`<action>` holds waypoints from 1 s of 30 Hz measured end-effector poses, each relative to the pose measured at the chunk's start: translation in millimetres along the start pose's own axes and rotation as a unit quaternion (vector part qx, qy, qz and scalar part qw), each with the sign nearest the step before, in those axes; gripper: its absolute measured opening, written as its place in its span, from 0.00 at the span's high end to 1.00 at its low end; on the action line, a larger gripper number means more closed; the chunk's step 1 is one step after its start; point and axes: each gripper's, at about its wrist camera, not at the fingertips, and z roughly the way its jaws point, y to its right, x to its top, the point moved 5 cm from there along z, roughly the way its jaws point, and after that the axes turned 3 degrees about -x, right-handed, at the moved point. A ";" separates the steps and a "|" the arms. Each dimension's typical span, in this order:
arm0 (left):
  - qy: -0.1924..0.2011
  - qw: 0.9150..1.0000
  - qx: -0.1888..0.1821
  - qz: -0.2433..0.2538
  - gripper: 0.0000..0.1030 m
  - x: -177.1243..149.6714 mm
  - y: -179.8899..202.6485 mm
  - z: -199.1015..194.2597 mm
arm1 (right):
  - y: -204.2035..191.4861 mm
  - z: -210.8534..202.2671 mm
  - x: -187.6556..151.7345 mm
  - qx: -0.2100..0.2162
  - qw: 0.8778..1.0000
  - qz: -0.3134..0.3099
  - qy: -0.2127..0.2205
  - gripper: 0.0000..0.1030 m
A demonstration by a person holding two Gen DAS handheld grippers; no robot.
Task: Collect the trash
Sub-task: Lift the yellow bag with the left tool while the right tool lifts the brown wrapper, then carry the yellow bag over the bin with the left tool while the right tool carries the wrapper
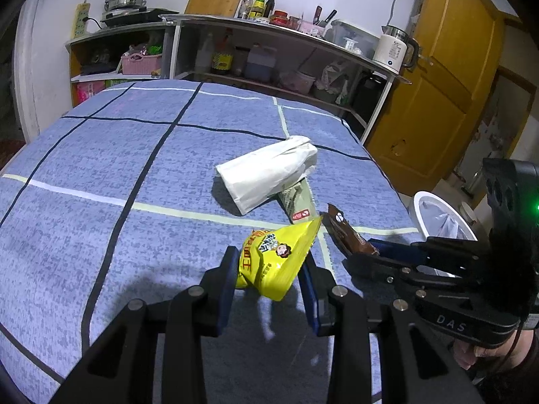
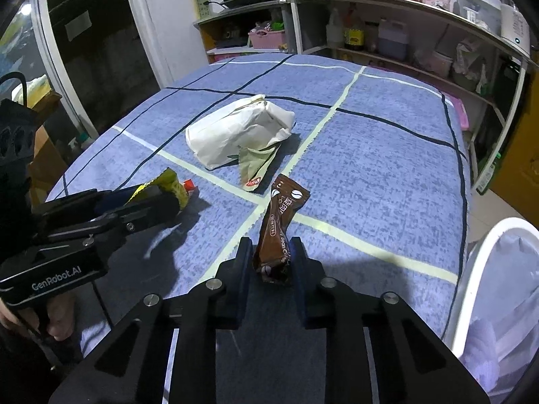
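Observation:
My left gripper [image 1: 269, 262] is shut on a yellow snack wrapper [image 1: 276, 262] and holds it just above the blue checked bedspread [image 1: 134, 155]. My right gripper [image 2: 271, 252] is shut on a brown coffee sachet [image 2: 279, 232], held upright above the bedspread. The sachet also shows in the left wrist view [image 1: 347, 235], and the yellow wrapper shows in the right wrist view [image 2: 168, 185]. A crumpled white paper bag [image 1: 269, 171] lies mid-bed on top of a pale green wrapper [image 1: 298, 202]; both also show in the right wrist view, the bag [image 2: 235, 131] and the green wrapper [image 2: 256, 165].
A white bin lined with a clear bag [image 2: 498, 303] stands beside the bed's right edge; it also shows in the left wrist view [image 1: 438, 219]. Shelves [image 1: 269, 54] with bottles, a kettle and pots line the far wall. A yellow door [image 1: 438, 84] is at right.

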 end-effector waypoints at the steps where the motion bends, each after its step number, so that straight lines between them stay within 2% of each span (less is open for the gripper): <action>1: 0.001 1.000 -0.001 0.001 0.64 -0.5 0.8 -1.1 | 0.9 -3.2 -1.8 0.001 1.000 0.002 0.002 0.78; 30: 0.025 0.995 -0.067 0.068 0.64 -7.0 110.4 -52.0 | 50.8 -136.4 -54.2 -0.041 0.992 0.072 0.090 0.78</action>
